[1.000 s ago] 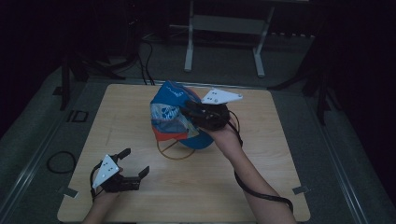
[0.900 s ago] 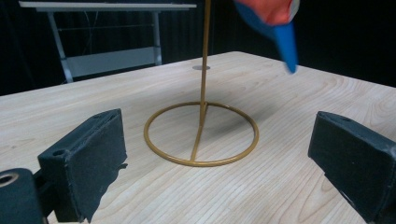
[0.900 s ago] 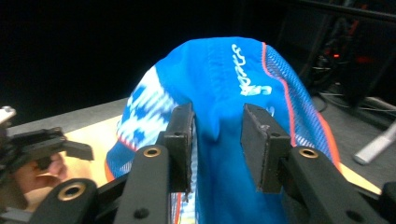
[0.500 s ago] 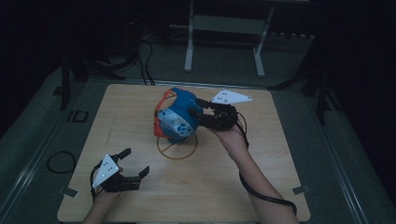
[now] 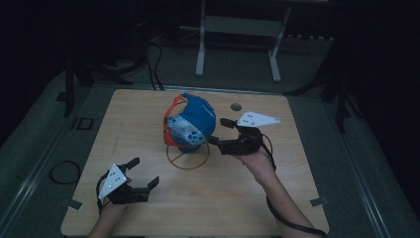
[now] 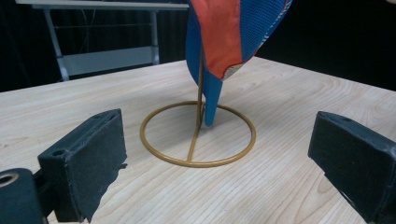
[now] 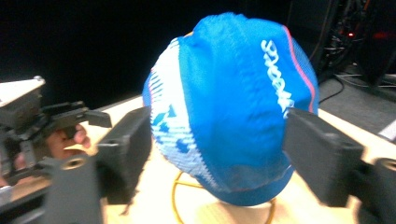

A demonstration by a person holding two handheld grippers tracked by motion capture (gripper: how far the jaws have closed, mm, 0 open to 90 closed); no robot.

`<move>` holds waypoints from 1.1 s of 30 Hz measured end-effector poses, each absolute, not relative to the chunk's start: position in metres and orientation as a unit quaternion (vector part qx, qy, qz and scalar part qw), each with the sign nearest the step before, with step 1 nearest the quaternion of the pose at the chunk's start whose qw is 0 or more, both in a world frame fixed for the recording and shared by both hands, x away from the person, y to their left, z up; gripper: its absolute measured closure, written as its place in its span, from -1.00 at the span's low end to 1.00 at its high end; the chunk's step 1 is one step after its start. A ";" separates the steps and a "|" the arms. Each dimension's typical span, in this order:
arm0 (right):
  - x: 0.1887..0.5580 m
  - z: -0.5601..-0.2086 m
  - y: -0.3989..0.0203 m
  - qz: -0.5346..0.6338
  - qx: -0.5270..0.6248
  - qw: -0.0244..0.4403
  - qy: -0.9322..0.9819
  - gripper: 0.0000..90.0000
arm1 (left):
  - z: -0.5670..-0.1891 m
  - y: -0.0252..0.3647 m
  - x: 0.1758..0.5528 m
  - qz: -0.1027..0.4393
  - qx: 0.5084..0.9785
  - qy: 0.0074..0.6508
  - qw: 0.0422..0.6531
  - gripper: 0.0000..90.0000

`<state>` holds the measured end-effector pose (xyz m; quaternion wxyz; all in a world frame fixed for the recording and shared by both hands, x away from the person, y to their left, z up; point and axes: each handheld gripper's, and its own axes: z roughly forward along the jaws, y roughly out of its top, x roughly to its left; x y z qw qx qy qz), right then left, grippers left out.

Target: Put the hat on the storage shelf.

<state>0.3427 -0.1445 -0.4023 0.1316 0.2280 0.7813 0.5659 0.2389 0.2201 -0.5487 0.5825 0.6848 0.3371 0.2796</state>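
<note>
Blue cap (image 5: 190,124) sits atop the gold wire stand (image 5: 187,157) mid-worktop (image 5: 277,198). Right tool (image 5: 218,131), jaws spread wide, flanks the cap; left tool (image 5: 144,174) gapes empty near the front edge.

Cap (image 5: 189,123) on wire stand (image 5: 187,157) blocks centre of surface (image 5: 277,193); bare wood open all round, front strip between both hands free.

A blue mesh cap (image 5: 190,121) with white patterning, white lettering and an orange lining hangs upright on a gold wire stand (image 5: 187,157), whose ring base lies flat near the middle of the wooden table (image 5: 277,198).
</note>
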 end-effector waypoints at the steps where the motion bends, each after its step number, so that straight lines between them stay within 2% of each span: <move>1: 0.341 -0.405 -0.146 0.565 0.224 0.127 0.784 -0.65 | -0.549 0.220 0.239 0.279 0.685 0.336 0.583 -0.90; 5: 0.336 -0.418 -0.153 0.569 0.221 0.105 0.785 -0.69 | -0.549 0.218 0.239 0.277 0.687 0.335 0.583 -0.90; 21: 0.330 -0.482 -0.157 0.542 0.220 0.092 0.806 -0.69 | -0.552 0.214 0.239 0.273 0.692 0.332 0.580 -0.90; 33: 0.321 -0.512 -0.162 0.527 0.217 0.075 0.818 -0.69 | -0.555 0.213 0.239 0.270 0.700 0.328 0.574 -0.90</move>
